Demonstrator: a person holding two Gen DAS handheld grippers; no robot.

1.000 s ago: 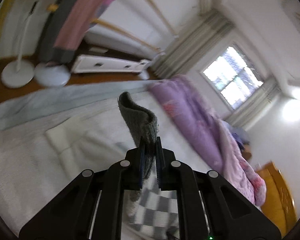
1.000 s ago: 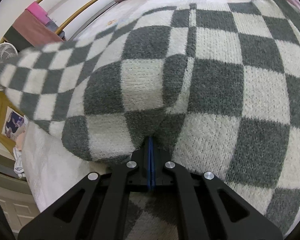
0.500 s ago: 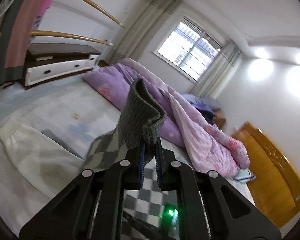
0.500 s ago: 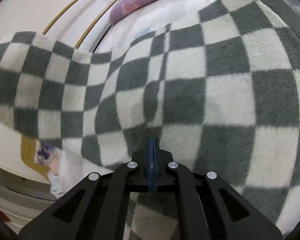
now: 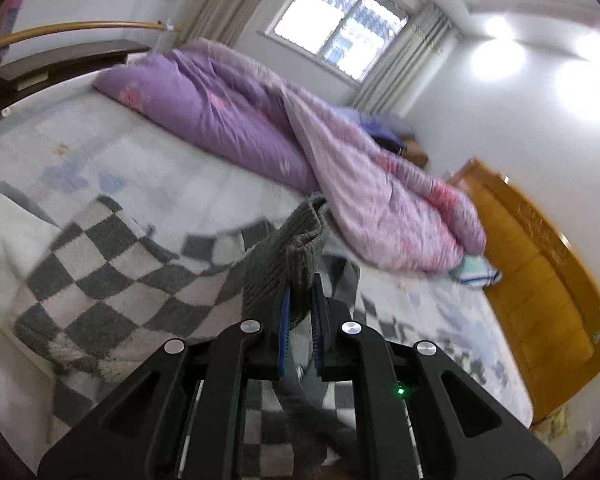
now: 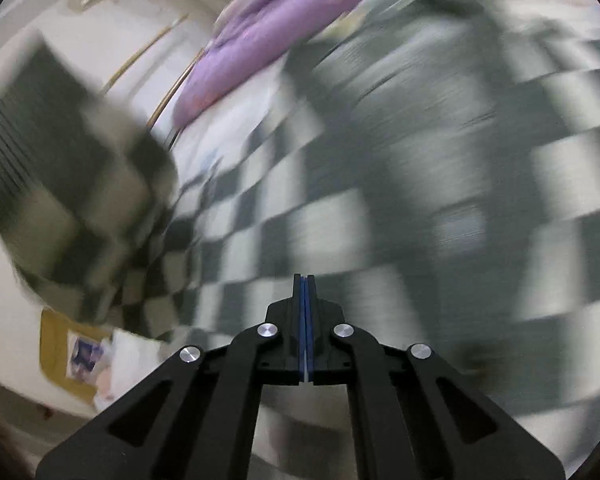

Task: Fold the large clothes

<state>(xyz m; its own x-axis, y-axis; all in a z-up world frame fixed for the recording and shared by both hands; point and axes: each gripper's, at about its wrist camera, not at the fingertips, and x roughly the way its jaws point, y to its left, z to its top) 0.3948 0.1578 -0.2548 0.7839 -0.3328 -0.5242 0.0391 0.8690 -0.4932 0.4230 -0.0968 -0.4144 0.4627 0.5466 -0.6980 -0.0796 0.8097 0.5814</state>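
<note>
Fingers: left gripper clamps checkered sweater ribbed edge; right gripper clenched, blurred.

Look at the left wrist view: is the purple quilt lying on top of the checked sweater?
No. The purple quilt lies further back on the bed, apart from the checked sweater.

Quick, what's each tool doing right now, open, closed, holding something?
Left tool: closed on the grey ribbed edge of the checkered sweater.
Right tool: closed; the blur hides whether it grips the sweater.
</note>
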